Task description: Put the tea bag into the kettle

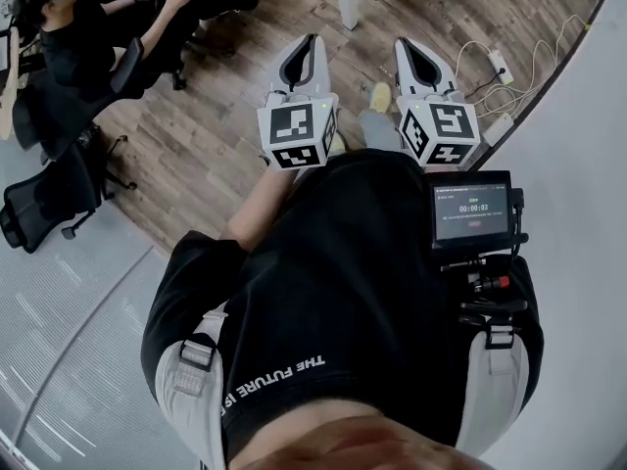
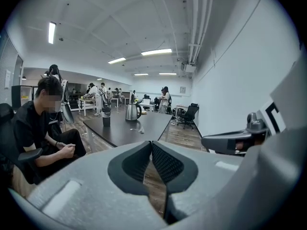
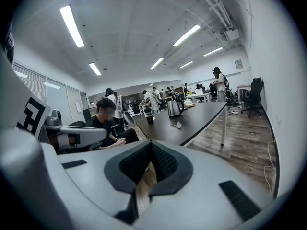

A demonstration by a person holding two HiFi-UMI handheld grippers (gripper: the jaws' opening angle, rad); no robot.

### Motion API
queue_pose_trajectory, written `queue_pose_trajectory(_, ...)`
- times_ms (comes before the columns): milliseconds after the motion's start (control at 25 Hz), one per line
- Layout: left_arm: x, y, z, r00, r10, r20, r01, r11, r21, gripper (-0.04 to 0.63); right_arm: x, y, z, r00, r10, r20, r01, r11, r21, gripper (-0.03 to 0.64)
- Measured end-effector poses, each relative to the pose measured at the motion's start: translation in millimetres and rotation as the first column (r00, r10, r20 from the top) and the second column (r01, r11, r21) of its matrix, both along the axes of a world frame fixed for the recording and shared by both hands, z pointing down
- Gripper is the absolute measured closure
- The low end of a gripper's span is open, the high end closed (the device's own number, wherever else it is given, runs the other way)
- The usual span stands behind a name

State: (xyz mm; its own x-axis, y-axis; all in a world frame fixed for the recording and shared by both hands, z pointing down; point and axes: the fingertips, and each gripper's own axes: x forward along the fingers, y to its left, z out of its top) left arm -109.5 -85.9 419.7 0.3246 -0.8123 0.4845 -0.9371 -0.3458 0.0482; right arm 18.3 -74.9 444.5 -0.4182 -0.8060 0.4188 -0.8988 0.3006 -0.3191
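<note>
Both closed, empty: left gripper [image 1: 312,39], right gripper [image 1: 401,43]; tea bag [image 3: 176,125] near table [image 3: 204,119] edge, kettle [image 3: 173,108] behind, well ahead.

The surface [image 3: 201,119] is a long, dark, matte top carried on a white leg [image 3: 223,126], standing on a wood-plank floor [image 3: 249,138]. Three items rest directly on it:
- A metal kettle [image 3: 174,107], upright, toward the far end.
- A dark cup [image 3: 149,118], upright, near the kettle but apart from it.
- A small pale tea bag [image 3: 176,125], lying flat, nearer the camera than the kettle and touching neither item.
</note>
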Motion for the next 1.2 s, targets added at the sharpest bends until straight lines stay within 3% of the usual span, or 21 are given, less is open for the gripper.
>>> queue_pose_trajectory(1200, -16.2, -12.7, -25.6, 0.999, -0.031, 0.027, 0.028, 0.995, 0.096, 0.58, -17.1, -13.1, -23.7, 0.998, -0.052, 0.027, 0.049, 0.994, 0.103, 0.612)
